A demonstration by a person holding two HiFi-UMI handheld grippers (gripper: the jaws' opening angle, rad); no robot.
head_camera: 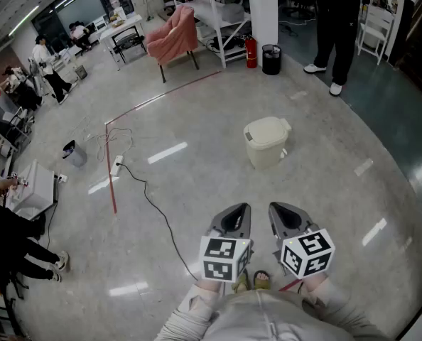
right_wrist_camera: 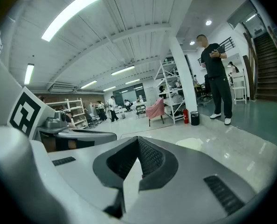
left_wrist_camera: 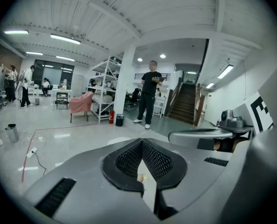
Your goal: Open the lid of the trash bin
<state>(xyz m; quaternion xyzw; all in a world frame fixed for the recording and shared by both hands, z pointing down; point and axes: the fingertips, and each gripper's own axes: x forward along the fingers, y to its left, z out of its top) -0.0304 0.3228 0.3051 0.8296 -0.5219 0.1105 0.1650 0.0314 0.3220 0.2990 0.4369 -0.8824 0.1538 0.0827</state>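
A cream trash bin (head_camera: 266, 142) with its lid down stands on the grey floor, well ahead of both grippers. In the head view my left gripper (head_camera: 237, 209) and right gripper (head_camera: 281, 207) are held side by side close to my body, both pointing toward the bin and well short of it. Both are shut with nothing in them. In the left gripper view the jaws of the left gripper (left_wrist_camera: 141, 142) meet at the tips. The right gripper (right_wrist_camera: 138, 139) looks the same, and a pale patch of the bin (right_wrist_camera: 190, 143) shows just past its jaws.
A black cable (head_camera: 154, 206) and a red tape line (head_camera: 113, 180) cross the floor to the left. A person (head_camera: 337, 20) stands far right. Beside the white pillar are a black bin (head_camera: 271, 59) and a fire extinguisher (head_camera: 251, 52). A pink chair (head_camera: 174, 38) stands further back.
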